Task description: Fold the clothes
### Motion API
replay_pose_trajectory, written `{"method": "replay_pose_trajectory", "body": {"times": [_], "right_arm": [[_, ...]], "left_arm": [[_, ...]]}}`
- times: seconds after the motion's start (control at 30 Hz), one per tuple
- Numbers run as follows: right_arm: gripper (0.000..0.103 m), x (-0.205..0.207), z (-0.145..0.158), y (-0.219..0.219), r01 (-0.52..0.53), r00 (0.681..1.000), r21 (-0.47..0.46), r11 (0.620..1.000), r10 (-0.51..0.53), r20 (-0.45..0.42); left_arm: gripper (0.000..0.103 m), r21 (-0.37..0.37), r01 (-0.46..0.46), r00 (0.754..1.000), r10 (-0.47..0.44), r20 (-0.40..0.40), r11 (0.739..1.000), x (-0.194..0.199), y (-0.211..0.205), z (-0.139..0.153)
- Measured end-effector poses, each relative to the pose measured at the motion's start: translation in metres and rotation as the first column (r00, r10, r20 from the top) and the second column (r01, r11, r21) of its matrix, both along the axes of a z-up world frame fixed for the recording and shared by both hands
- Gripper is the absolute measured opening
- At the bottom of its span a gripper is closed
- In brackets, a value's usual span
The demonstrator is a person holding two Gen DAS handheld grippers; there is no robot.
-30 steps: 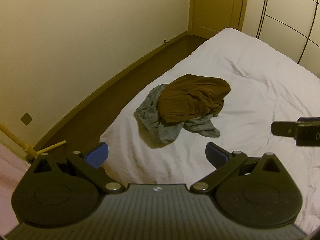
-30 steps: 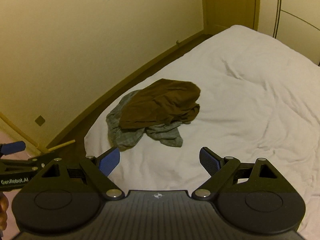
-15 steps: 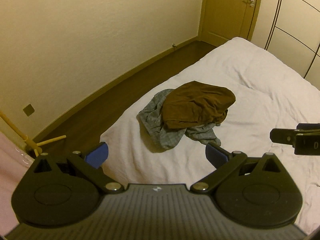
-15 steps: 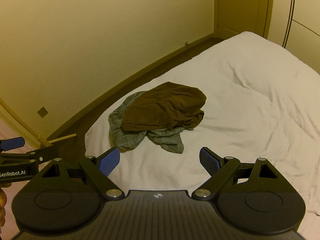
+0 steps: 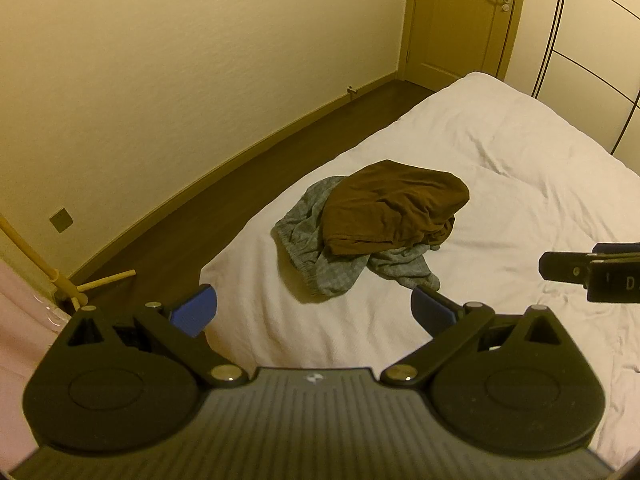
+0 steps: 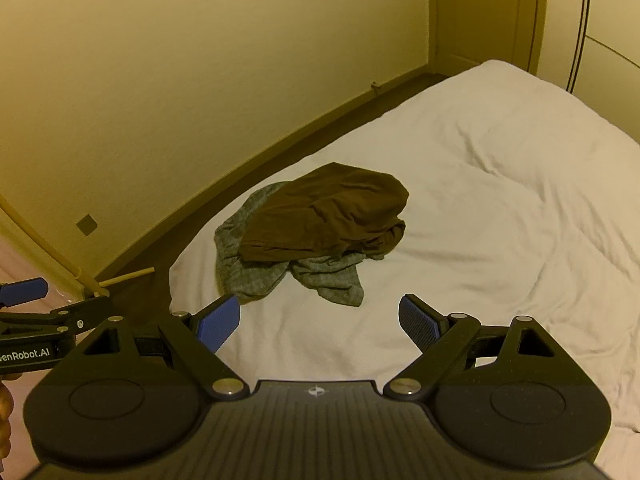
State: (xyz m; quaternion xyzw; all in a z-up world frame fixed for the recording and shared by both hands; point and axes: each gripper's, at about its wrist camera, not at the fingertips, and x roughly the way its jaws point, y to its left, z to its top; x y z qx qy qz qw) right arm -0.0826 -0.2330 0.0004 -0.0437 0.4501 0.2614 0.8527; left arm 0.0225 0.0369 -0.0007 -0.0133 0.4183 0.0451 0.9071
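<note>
A crumpled brown garment (image 5: 392, 206) (image 6: 324, 212) lies on top of a grey checked garment (image 5: 320, 256) (image 6: 256, 268), both heaped near the left corner of a white bed (image 5: 520, 184) (image 6: 500, 208). My left gripper (image 5: 314, 310) hovers open above the bed's near edge, well short of the heap, with nothing between its blue pads. My right gripper (image 6: 320, 322) is open too, empty, and also short of the heap. Each gripper shows at the edge of the other's view.
A dark wood floor strip (image 5: 240, 168) runs between the bed and a cream wall (image 5: 160, 60). A door (image 5: 460, 16) and wardrobe panels (image 5: 592, 52) stand at the far end. A wooden stand (image 5: 80, 284) sits on the floor at the left.
Both views have tilted up and pulled back slightly, so the heap sits lower and a little farther. Both grippers stay open and empty. The clothes have not moved.
</note>
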Motion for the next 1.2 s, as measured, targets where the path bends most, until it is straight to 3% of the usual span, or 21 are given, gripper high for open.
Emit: {"method": "replay_pose_trajectory", "body": {"times": [1.2], "right_arm": [[0.089,0.0025,-0.0024,-0.0040,0.021,1.000,0.000,1.000,-0.021,-0.007]], "left_arm": [[0.102,0.011,0.018,1.000,-0.018,-0.010,1.000,0.0099,0.0013,-0.0006]]}}
